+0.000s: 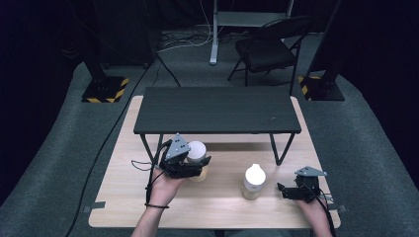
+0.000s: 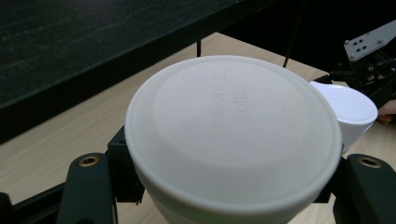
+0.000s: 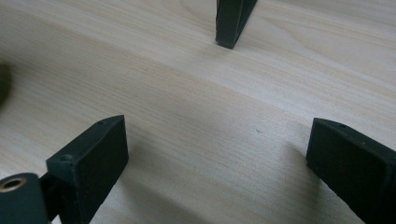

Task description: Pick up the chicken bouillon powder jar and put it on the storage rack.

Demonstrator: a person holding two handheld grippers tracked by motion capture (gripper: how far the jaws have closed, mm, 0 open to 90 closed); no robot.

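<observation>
A white-lidded jar (image 1: 197, 159) is clamped upright in the left tool (image 1: 190, 165); the right tool (image 3: 219, 163), jaws apart, is held nearer a second jar (image 1: 254, 182).

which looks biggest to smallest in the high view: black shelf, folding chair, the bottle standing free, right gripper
1. black shelf
2. folding chair, though it sits farther off
3. right gripper and free-standing bottle look about alike; not ranked

High view looks forward and down over the whole tabletop (image 1: 123, 197). Left gripper view sits tight on a white lid (image 2: 233, 135); right gripper view skims bare tabletop wood close up.
</observation>
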